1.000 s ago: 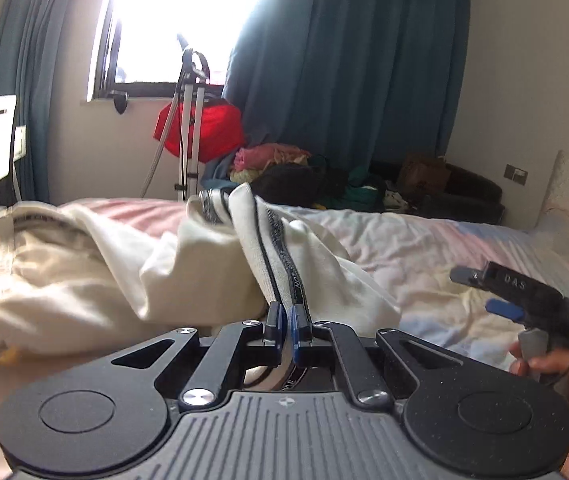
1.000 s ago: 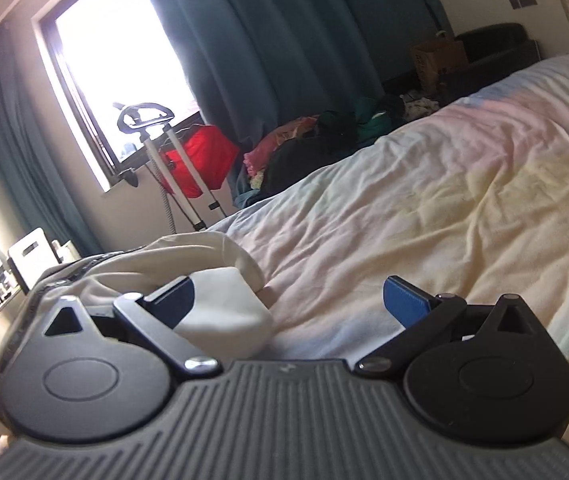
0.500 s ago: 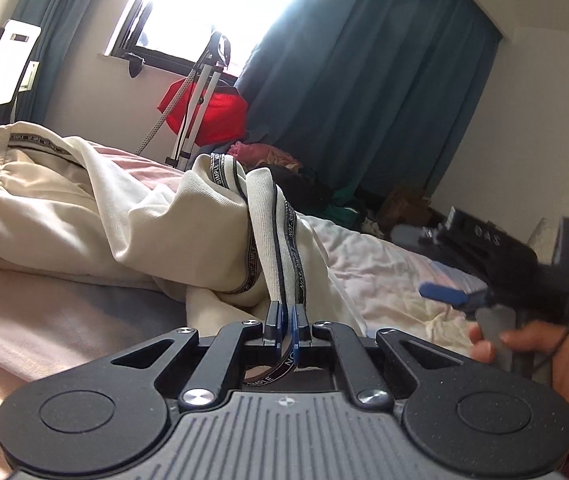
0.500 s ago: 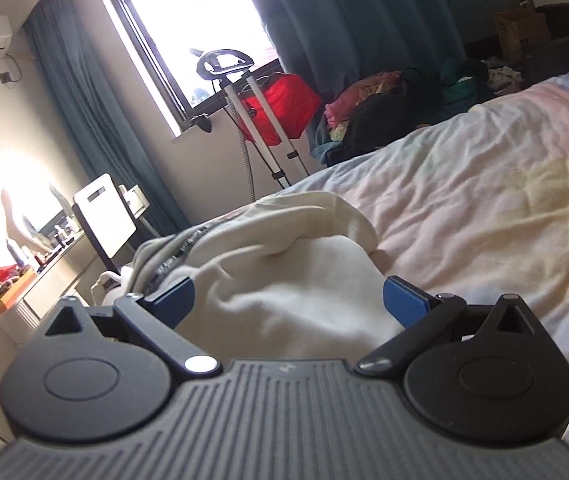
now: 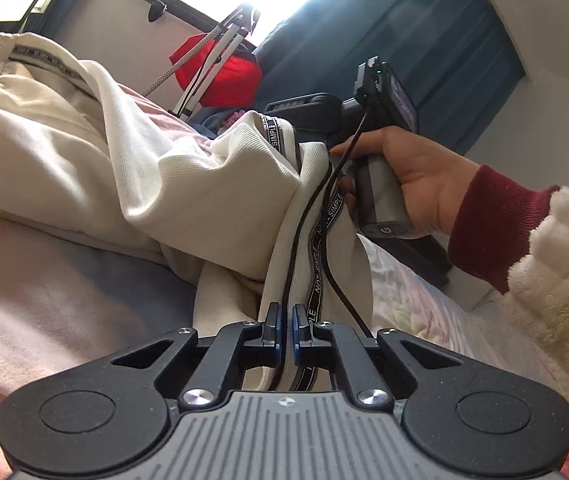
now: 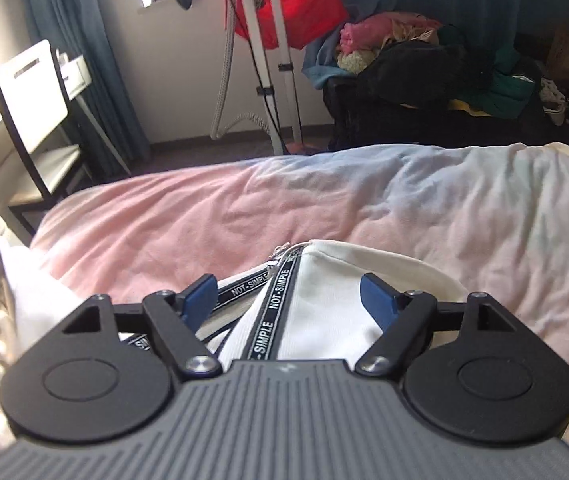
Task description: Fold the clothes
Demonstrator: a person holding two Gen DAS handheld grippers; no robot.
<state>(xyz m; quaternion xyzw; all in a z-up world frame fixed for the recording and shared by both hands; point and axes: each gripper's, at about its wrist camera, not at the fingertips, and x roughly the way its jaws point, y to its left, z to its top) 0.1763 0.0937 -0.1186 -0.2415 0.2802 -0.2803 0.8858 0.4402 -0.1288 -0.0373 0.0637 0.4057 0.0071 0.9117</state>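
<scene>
**operator:** on the bed point(image 6: 384, 200), near its edge, my left gripper point(image 5: 284, 330) is clamped on the cream jacket point(image 5: 64, 152), pinching the zipper edge with its lettered tape. my right gripper point(image 6: 290, 296) has just been closing, with the other part of that same edge, tape and zip pull, between its blue pads point(image 6: 200, 294), but i don't see them pressing on the cloth yet, so i count it as not gripping.

**partner:** how do you finish this step well?

**operator:** i'd judge the point is to catch only the hem layer. i'd bring the pads onto the ribbed edge beside the tape, not on the loose bulk behind it, and close fully before lifting. then i'd draw my hands apart until the edge runs straight between the grippers, so the front lies flat on the bed. one risk: the black cable point(image 5: 334, 264) hanging across the cloth near my left fingers could get caught in the fold.

**partner:** give me the count.

**operator:** one jacket, two grippers, one hand point(image 5: 416, 184) visible with a dark red cuff point(image 5: 492, 232), one bed. by the window, one white stand point(image 6: 272, 60), one red bag point(image 6: 308, 0) and one heap of clothes point(image 6: 424, 60).
</scene>
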